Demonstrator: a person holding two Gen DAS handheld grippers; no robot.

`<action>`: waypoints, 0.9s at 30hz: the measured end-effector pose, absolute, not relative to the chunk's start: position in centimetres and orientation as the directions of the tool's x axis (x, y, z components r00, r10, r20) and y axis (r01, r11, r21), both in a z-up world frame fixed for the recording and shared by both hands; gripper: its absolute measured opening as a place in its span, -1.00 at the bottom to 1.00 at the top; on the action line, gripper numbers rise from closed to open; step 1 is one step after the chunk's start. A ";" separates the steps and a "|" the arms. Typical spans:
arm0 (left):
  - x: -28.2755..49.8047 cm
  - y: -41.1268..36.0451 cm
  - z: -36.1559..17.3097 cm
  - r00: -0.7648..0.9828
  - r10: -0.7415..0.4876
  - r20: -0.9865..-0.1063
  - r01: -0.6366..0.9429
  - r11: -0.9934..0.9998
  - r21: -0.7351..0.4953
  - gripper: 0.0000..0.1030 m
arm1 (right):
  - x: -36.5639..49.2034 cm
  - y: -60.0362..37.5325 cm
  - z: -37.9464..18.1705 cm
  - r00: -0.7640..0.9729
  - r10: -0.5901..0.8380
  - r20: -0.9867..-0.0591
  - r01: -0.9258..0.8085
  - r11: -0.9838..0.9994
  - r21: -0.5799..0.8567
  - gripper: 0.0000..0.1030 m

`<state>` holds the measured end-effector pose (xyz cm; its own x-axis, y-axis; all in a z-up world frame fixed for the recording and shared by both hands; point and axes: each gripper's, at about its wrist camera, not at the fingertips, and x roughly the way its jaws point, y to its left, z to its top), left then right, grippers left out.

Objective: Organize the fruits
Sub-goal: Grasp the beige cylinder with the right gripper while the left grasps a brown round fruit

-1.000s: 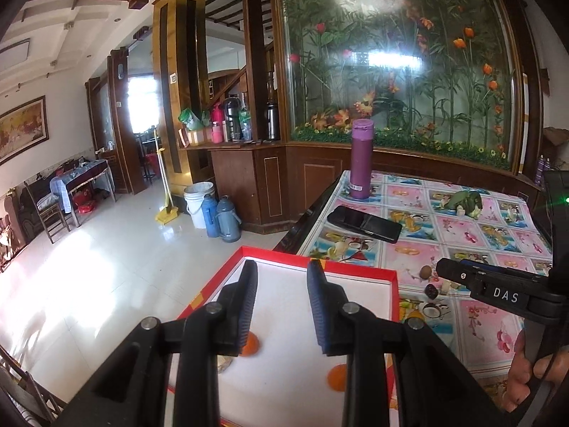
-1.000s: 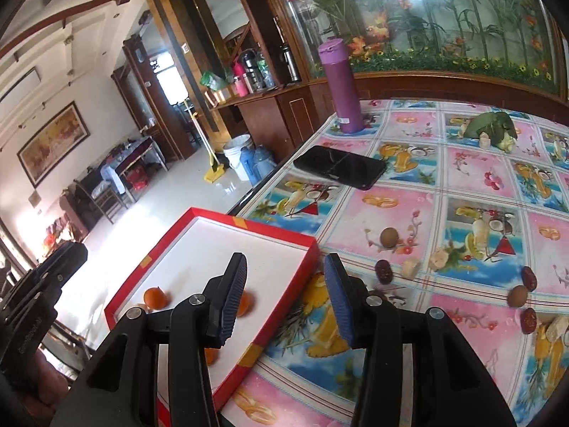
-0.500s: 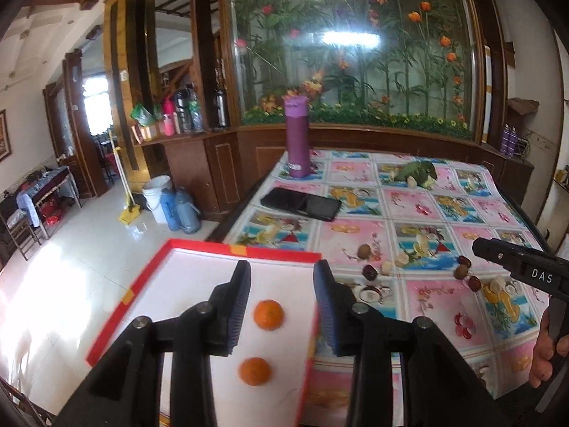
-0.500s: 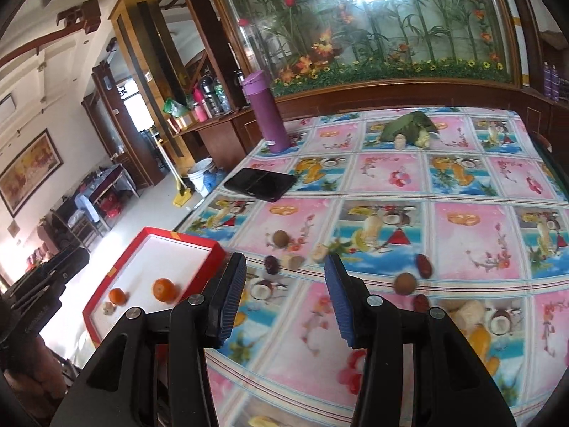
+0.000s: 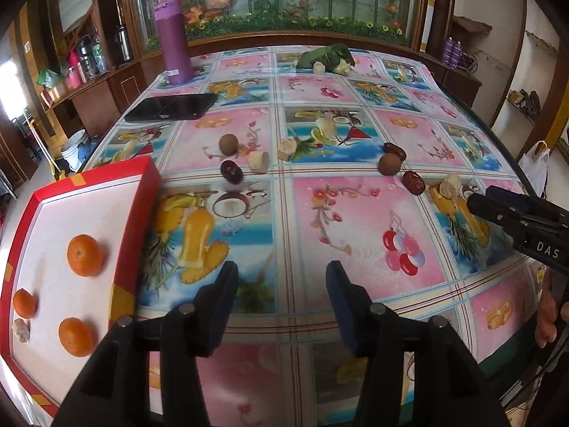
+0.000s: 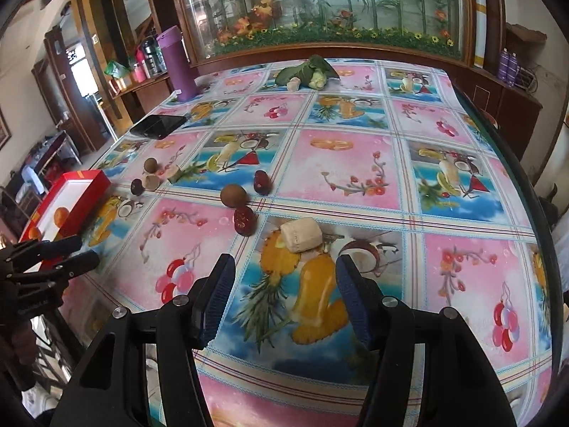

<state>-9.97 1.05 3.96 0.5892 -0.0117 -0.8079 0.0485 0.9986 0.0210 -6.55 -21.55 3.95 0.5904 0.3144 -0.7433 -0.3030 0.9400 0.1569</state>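
Left wrist view: the left gripper (image 5: 281,277) sits at the bottom centre, its jaws apart and just widened, with only bare tablecloth (image 5: 355,213) between them. At the left edge lies the red tray (image 5: 142,213), white inside, holding three oranges (image 5: 85,255) and a small pale piece (image 5: 20,330) at its lower left. Mid-frame, above the gripper, a scatter sits on the cloth: a brown round fruit (image 5: 228,143), a dark red date (image 5: 231,172) below it, and two pale chunks (image 5: 259,161) just beside. Further right are another brown fruit (image 5: 389,164), two more dates (image 5: 413,182) and a pale lump (image 5: 450,185). The right gripper (image 5: 498,210) enters from the right edge, close to that lump. At the top stand a purple flask (image 5: 174,41), a black phone (image 5: 170,107) and a green leafy bundle (image 5: 325,57).

Right wrist view: the right gripper (image 6: 284,284) fills the bottom, its jaws apart and just widened, nothing clamped. A pale chunk (image 6: 301,235) lies just above the gap, a date (image 6: 244,220) and a brown fruit (image 6: 233,195) up and left of it, another date (image 6: 261,181) nearby. The tray shows at the left edge with the left gripper below it; the tray's near wall hides most of the oranges.
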 end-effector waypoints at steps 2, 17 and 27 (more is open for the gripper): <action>-9.6 0.8 4.0 0.586 0.003 -0.810 0.047 0.998 0.038 0.08 | -5.8 -20.8 3.3 0.581 0.280 -0.764 -0.287 0.949 0.130 0.13; -4.0 -2.7 3.5 0.568 -0.030 -0.822 0.119 0.992 0.046 0.15 | -2.2 -23.8 1.3 0.600 0.302 -0.741 -0.146 0.952 0.270 -0.44; 0.6 -7.1 1.8 0.535 -0.055 -0.843 0.206 0.976 0.067 0.16 | -2.3 -25.1 1.8 0.625 0.308 -0.717 -0.099 0.943 0.318 -0.43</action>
<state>0.56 -7.11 1.82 0.5348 -0.0548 -0.8432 0.2057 0.9763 0.0670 -2.26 -25.05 1.77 0.6254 0.3076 -0.7171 -0.0991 0.9429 0.3180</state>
